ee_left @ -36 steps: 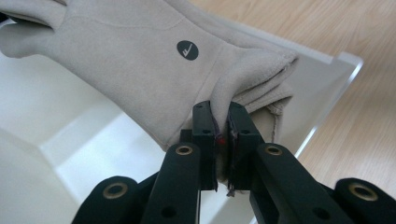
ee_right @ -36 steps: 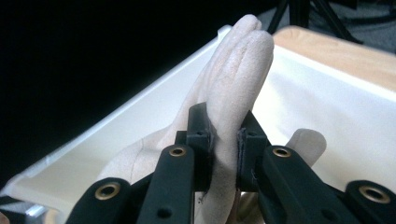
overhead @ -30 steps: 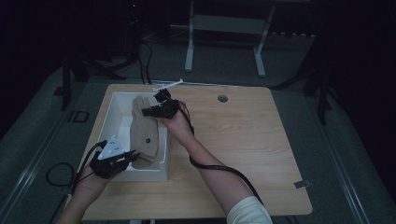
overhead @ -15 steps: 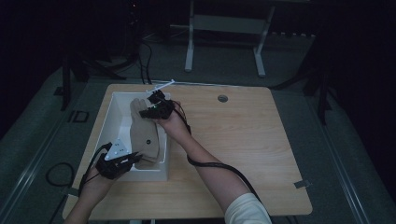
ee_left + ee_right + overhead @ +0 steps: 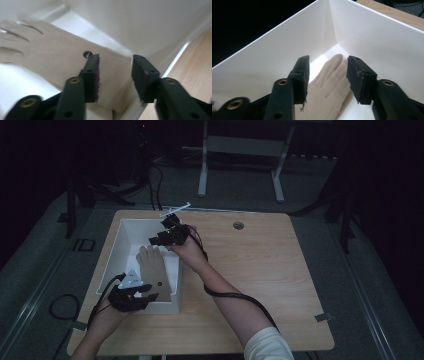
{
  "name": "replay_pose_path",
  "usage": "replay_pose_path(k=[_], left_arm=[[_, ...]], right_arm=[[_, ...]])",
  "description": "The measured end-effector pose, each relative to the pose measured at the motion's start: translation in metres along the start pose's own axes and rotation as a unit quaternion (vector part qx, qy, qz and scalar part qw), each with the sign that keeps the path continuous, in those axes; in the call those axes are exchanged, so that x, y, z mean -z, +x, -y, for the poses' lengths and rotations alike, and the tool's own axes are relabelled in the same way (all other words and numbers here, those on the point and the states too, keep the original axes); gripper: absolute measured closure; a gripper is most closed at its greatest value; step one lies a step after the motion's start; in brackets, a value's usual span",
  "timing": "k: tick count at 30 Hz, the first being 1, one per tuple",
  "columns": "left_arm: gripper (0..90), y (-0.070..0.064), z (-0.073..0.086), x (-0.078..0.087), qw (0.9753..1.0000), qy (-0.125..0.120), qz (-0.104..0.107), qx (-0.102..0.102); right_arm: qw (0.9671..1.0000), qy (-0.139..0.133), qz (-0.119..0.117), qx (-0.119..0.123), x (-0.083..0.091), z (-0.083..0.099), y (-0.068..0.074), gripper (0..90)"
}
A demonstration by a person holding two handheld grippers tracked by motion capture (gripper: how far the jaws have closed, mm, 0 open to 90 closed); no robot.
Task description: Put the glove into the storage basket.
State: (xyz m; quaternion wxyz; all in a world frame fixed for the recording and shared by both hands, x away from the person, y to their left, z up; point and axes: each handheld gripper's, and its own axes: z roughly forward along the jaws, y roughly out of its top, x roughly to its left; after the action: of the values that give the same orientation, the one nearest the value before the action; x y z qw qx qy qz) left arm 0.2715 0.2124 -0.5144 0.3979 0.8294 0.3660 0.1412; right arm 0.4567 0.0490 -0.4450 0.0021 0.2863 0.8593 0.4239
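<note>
A beige glove [image 5: 152,270] lies flat inside a white bin [image 5: 125,227] on the left of the wooden table. Its fingers point to the far wall and its cuff to the near one. My left gripper [image 5: 147,291] is at the bin's near end, open, with its jaws either side of the cuff corner of the glove [image 5: 50,57] and not closed on it. My right gripper [image 5: 155,240] hovers open over the bin's far part. Below its jaws the fingers of the glove [image 5: 329,82] reach toward the bin's corner [image 5: 367,32].
A thin white stick [image 5: 175,209] lies at the table's back edge behind the bin. A grey grommet hole [image 5: 238,225] sits in the tabletop at the back middle. Cables trail from both grippers. A desk frame [image 5: 240,150] stands beyond the table.
The glove's finger end has come down from near the far wall and now lies lower in the bin. The right gripper stands above it. The left gripper has shifted slightly right.
</note>
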Motion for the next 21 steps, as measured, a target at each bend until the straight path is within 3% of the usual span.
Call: replay_pose_path(k=[4, 11, 13, 16, 21], left_arm=[[43.2, 0.000, -0.005, 0.009, 0.9989, -0.040, -0.002, 0.026], [15.4, -0.003, -0.017, 0.016, 0.9965, -0.068, -0.016, 0.046], [14.7, -0.005, -0.020, 0.018, 0.9950, -0.086, -0.019, 0.048], [14.7, -0.007, -0.026, 0.021, 0.9918, -0.113, -0.003, 0.060], [14.7, -0.019, -0.039, 0.024, 0.9888, -0.139, 0.016, 0.051]], right_arm=[[1.0000, -0.006, -0.004, 0.001, 0.008, 0.002, -0.002, 43.0], [0.9992, -0.029, -0.027, 0.003, 0.033, 0.010, -0.008, 23.9], [0.9987, -0.037, -0.035, 0.006, 0.040, 0.013, -0.009, 20.6], [0.9985, -0.041, -0.032, 0.021, 0.050, 0.018, -0.009, 17.6], [0.9974, -0.050, -0.037, 0.036, 0.067, 0.031, -0.009, 16.9]])
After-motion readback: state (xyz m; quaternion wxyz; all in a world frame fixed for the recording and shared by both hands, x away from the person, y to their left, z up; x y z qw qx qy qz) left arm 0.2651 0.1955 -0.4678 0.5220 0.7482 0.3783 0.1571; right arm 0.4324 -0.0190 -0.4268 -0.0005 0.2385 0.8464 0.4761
